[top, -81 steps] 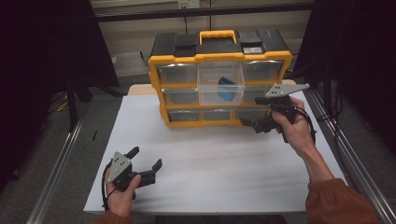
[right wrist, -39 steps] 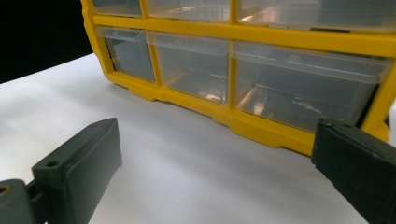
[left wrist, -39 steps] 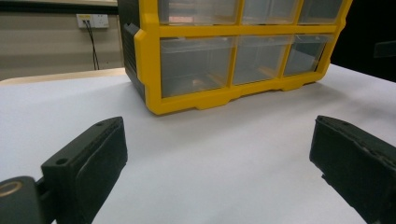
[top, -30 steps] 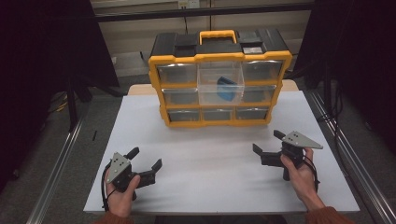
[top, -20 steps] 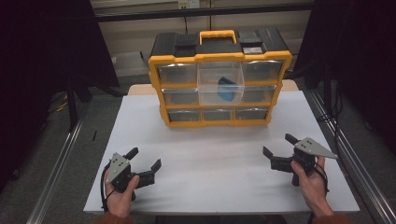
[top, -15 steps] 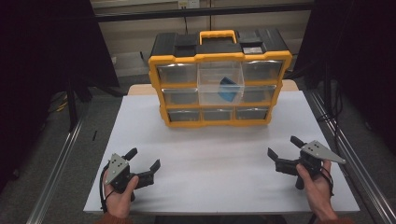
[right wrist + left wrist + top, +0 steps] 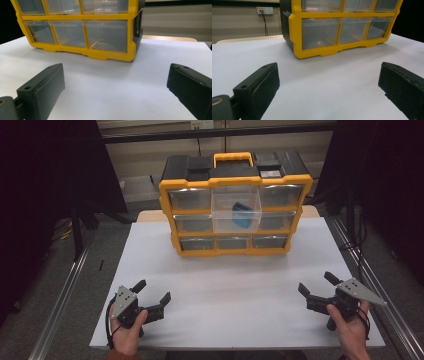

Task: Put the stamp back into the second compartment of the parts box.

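The left gripper (image 7: 153,295) rests near the front left corner of the white table (image 7: 240,285), held by the person's left hand (image 7: 126,327). Its jaws stand wide apart and hold nothing; in the left gripper view only bare table surface lies between them. The right gripper (image 7: 316,289) is near the front right corner, in the right hand (image 7: 350,332), and its jaws are also wide apart and empty. The yellow and black drawer organizer (image 7: 235,202) stands at the back edge of the table, around the middle, well apart from both grippers. Its middle clear drawer (image 7: 236,210) is pulled out a little, and a blue object (image 7: 242,214) lies inside it. The other drawers look closed.
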A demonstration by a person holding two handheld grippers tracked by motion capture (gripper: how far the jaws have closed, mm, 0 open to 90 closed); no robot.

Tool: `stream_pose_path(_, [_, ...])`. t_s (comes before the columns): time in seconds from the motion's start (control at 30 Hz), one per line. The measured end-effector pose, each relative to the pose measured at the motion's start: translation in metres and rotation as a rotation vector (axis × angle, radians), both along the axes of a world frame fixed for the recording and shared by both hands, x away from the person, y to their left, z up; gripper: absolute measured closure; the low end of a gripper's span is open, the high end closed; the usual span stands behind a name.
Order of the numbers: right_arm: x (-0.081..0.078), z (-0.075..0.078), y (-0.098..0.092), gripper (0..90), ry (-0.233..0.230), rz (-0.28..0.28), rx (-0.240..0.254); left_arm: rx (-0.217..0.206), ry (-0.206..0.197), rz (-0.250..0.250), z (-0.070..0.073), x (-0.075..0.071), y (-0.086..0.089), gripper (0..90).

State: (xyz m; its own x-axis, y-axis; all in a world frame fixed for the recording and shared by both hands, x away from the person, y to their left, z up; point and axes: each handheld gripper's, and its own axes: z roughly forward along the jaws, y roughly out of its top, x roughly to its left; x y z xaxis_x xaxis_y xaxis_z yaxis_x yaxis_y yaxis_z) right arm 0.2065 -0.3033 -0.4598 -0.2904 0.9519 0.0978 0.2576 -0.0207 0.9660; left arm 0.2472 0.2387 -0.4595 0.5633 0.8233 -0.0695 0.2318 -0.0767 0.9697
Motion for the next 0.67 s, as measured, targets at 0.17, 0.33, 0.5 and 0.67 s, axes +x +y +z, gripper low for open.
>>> stream_pose_path(0.17, [-0.012,-0.003,-0.011,1.6,0.010,-0.033,-0.007,-0.031,0.011,0.024,-0.001,0.000,-0.001,3.8])
stream_pose_path(0.33, [-0.020,-0.006,-0.017,1.4,0.027,-0.047,-0.016,-0.025,0.006,0.014,0.000,0.000,0.001,3.8])
stream_pose_path(0.5, [-0.011,-0.007,-0.012,0.7,0.043,-0.015,-0.008,-0.006,0.012,-0.007,0.000,0.000,-0.001,3.7])
stream_pose_path(0.67, [-0.007,-0.008,-0.008,1.0,0.050,0.002,-0.019,-0.007,0.014,-0.004,0.000,0.001,-0.001,3.7])
